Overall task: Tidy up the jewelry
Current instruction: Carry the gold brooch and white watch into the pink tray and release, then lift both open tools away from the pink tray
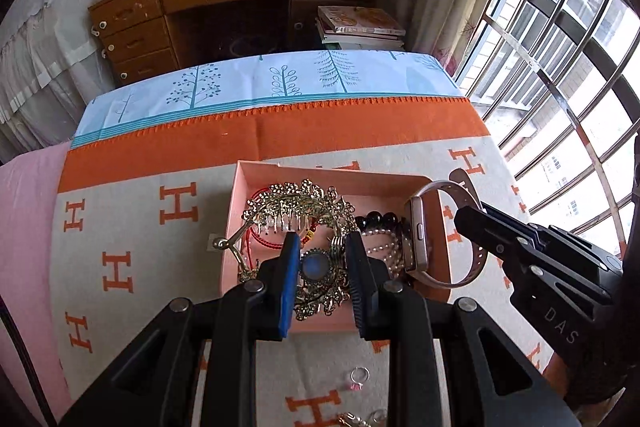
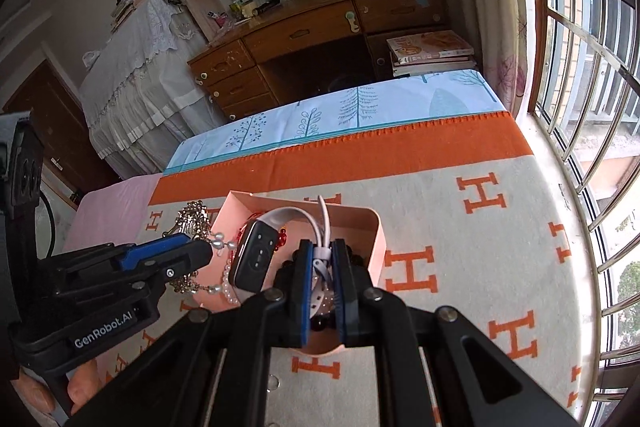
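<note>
a gold comb is pinched in the left claw and a watch by its strap in the right claw, both held over the pink box, directly beneath.
</note>
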`<state>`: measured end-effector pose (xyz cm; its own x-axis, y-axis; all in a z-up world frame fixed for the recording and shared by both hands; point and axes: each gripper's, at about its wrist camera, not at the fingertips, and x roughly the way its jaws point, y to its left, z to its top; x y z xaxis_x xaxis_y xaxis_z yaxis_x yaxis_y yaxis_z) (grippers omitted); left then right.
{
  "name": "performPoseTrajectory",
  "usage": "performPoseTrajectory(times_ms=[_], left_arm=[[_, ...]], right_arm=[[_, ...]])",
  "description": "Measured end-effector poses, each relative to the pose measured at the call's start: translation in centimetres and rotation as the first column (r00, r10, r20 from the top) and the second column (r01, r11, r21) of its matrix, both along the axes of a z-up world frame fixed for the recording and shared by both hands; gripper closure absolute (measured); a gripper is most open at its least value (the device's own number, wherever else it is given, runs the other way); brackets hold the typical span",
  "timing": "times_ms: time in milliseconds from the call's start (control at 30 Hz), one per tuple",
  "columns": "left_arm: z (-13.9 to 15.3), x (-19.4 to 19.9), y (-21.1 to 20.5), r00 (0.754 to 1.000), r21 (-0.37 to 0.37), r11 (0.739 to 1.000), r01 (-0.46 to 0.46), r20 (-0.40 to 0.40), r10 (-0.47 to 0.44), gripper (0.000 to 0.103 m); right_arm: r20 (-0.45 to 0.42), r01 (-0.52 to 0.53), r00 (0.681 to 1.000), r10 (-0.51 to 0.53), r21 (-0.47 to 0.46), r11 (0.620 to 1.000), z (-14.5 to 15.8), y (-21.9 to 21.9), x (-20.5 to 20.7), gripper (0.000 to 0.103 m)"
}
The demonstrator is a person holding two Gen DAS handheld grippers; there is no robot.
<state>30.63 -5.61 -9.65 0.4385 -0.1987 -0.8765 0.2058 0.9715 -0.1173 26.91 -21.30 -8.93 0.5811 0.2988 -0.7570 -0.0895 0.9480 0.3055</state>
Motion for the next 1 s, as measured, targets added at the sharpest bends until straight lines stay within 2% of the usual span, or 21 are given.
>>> performPoseTrajectory(times_ms=[167,233,367,433,467,533,600,733,900,1000], left_arm=[[-4.1,1.2,-0.1,0.999,0.032,0.999,-0.032,-0.033,0.033,0.082],[-4.7,1.1,-0.2,0.999,0.067,0.997,-0.049,-0.009,0.05,0.082],[-5.0,0.7,0.3,0.998,0.038,0.997,-0.068,0.004,0.068,0.081],[-4.8,0.2,0.6,0.997,0.039,0.996,-0.078,0.027,0.077,0.066],[-4.5,-0.2,0.7,0.995,0.05,0.995,-0.092,0.042,0.09,0.053],[-3.7,-1.2,1.3,0.99,0.064,0.991,-0.12,0.085,0.115,0.041],[-2.7,-2.2,2.1,0.984,0.047,0.989,-0.138,0.121,0.132,0.025],[-0.5,-4.4,3.2,0.966,0.043,0.984,-0.174,0.203,0.162,0.022],[1.6,-7.1,4.2,0.948,0.038,0.978,-0.205,0.256,0.189,0.018],[2.5,-8.9,4.7,0.939,0.037,0.975,-0.217,0.28,0.199,0.018]], right_arm=[[-0.044,-0.018,0.999,0.015,-0.073,0.997,-2.8,1.2,1.6,0.093],[-0.055,-0.026,0.998,0.021,-0.099,0.995,-3.6,1.8,2.1,0.093],[-0.073,-0.053,0.996,0.044,-0.128,0.99,-4.9,2.9,2.9,0.093],[-0.085,-0.068,0.995,0.057,-0.138,0.988,-5.4,3.5,3.2,0.09],[-0.087,-0.072,0.994,0.06,-0.151,0.986,-5.6,3.8,3.2,0.09],[-0.087,-0.066,0.995,0.051,-0.186,0.98,-5.7,4.1,3.2,0.089],[-0.08,-0.06,0.996,0.046,-0.187,0.981,-5.6,3.9,2.9,0.089],[-0.049,-0.042,0.998,0.033,-0.179,0.983,-4.8,3.4,1.5,0.087],[-0.007,-0.023,1.0,0.023,-0.172,0.985,-3.2,3.2,-1.4,0.078],[0.019,-0.019,1.0,0.022,-0.162,0.987,-2.2,3.2,-3.6,0.077]])
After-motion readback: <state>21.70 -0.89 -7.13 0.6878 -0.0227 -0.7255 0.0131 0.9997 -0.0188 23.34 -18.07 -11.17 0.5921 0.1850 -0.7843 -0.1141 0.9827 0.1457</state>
